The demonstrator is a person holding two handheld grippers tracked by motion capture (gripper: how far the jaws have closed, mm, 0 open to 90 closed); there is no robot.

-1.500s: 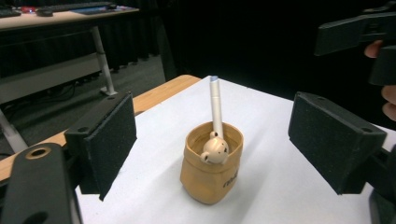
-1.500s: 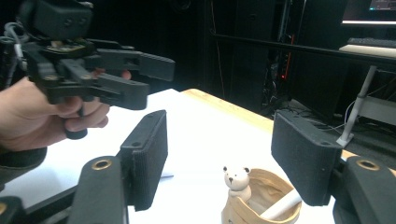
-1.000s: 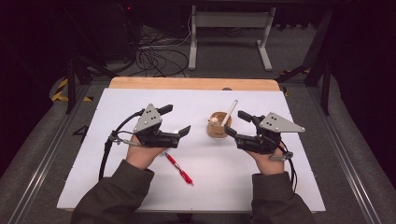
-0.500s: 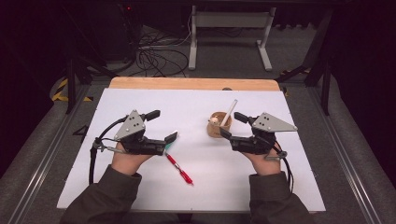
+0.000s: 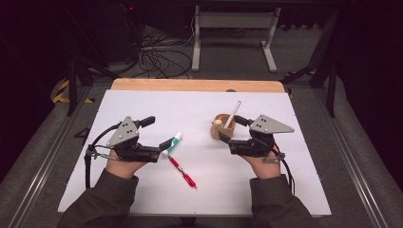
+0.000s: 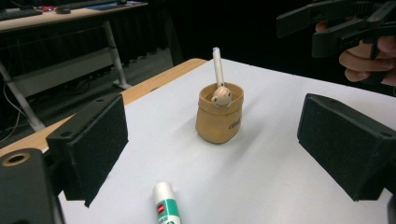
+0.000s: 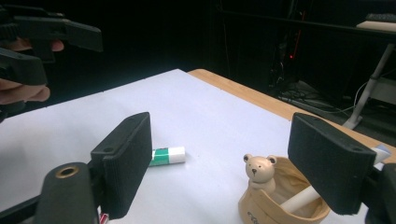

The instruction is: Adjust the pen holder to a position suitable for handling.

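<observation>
— Glue stick (image 5: 174, 141): where does it lie?

— Flat on the white sheet (image 5: 199, 109) covering the bench (image 5: 190, 85), a little left of centre in the high view, just beyond the jaws of the left gripper (image 5: 159, 151). In the left gripper view it sits at the bottom edge, between the two black pads and touching neither.

— So the left gripper holds nothing?

— Nothing. Its jaws stand wide apart around empty air.

— And the right gripper (image 5: 228, 133)?

— It sits right of centre, jaws pointing at the tan pouch (image 5: 222, 129). They have just been opening and now stand apart; the pouch is in the gap, but the pads do not press on it.

— What is in the pouch?

— A small bear figure (image 7: 258, 171) and a white pen (image 5: 233, 114) leaning up and to the right.

— Anything else on the sheet?

— A red pen (image 5: 183, 171), lower centre of the high view, just below the glue stick and slanting down to the right.
</observation>
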